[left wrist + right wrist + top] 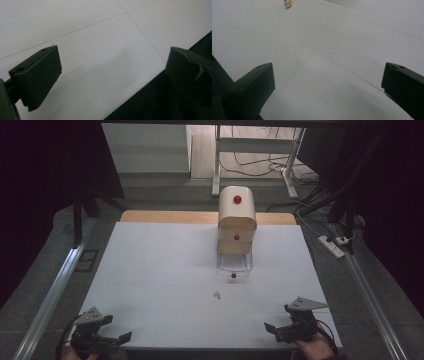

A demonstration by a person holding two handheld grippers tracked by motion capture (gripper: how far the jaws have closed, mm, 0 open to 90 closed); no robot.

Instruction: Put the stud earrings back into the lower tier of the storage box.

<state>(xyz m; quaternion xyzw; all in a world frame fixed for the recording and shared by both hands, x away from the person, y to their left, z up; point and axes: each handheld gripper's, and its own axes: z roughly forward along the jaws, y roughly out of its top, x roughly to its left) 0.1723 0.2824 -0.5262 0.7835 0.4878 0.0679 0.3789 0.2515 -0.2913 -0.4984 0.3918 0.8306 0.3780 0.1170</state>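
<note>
Left gripper (111, 336) at near-left corner of white table (150, 270), jaws wide, empty; right gripper (280, 327) at near-right corner, jaws wide, empty; small golden object (217, 294) mid-table, toward near edge

Count, table (150, 270): 1 small drawer cabinet (237, 217) near far edge, w/ 3 red knobs (237, 199), one per drawer; lowest drawer (234, 262) is clear, pulled out. 1 small cluster of gold-coloured bits (216, 294) mid-table, toward near edge; piece count can't be told. 2 grippers: left gripper (107, 336), right gripper (274, 326), one per near corner.
</note>
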